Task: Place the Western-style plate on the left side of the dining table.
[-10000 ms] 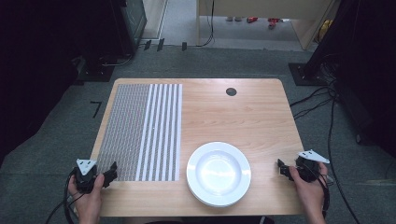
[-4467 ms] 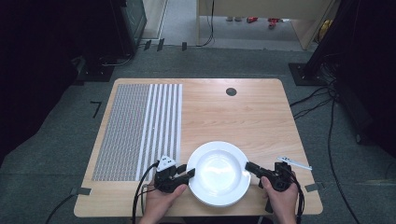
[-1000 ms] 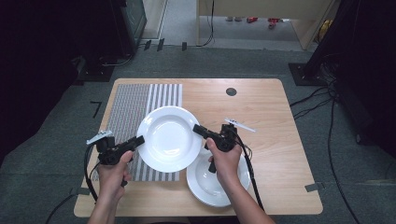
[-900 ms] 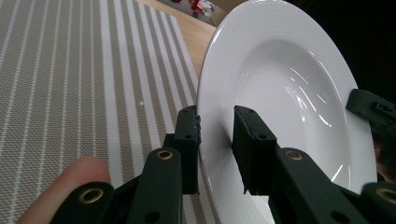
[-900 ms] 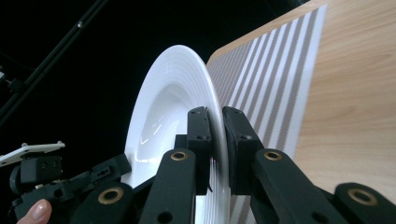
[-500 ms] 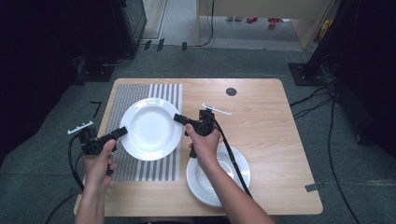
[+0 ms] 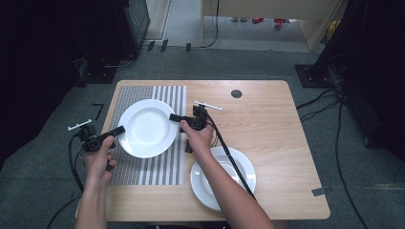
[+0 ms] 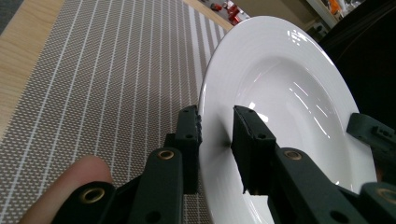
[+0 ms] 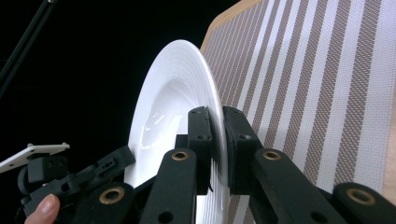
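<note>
White plate, rim pinched, over striped placemat

Wooden table: striped placemat at left, white plate near front edge.

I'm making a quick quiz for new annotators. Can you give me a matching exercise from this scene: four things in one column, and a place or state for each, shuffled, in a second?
Things:
1. upper plate
2. lower plate
3. striped placemat
4. round black hole

Places or states:
A. lies flat on the left half of the table
B. in the tabletop near its far edge
C. gripped at opposite rims by the left hand-held gripper and right hand-held gripper
D. rests on bare wood near the front edge

Pairs: 1-C, 2-D, 3-A, 4-B
</note>
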`<action>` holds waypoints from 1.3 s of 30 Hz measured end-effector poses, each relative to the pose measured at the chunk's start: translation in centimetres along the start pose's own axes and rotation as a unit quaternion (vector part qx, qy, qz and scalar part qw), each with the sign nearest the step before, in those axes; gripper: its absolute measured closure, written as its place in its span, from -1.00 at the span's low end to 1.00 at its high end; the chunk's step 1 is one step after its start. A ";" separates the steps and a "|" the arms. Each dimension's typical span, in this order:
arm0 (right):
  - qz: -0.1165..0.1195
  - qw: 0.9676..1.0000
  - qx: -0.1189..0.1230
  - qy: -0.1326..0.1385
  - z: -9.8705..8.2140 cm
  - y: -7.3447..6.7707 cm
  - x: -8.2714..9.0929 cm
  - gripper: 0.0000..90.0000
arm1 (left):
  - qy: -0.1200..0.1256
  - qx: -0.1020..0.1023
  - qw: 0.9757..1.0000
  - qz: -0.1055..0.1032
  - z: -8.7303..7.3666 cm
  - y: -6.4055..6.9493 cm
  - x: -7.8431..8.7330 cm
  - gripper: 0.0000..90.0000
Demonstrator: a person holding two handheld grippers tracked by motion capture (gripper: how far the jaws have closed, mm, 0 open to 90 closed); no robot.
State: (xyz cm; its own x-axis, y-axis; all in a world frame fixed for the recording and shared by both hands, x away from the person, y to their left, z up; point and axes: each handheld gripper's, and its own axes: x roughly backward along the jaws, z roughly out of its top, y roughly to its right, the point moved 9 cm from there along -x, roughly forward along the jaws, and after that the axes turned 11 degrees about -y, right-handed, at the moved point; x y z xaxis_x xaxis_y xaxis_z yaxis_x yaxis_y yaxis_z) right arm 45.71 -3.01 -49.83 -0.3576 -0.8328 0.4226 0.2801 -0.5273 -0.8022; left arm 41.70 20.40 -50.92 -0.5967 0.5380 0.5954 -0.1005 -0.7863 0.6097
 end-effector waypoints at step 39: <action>-0.027 0.997 -0.075 -0.006 2.0 4.9 -5.4 0.82 | -0.006 0.045 0.998 0.038 1.0 -3.4 -3.8 0.63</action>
State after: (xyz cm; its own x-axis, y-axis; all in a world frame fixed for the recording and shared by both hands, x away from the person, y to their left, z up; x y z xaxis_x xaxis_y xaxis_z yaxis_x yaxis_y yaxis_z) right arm 50.83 -1.41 -55.18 -0.3574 -0.8068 0.4705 0.1248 -0.5405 -0.8320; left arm 45.08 21.38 -54.75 -0.5905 0.4816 0.6476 0.0169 -0.7949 0.6065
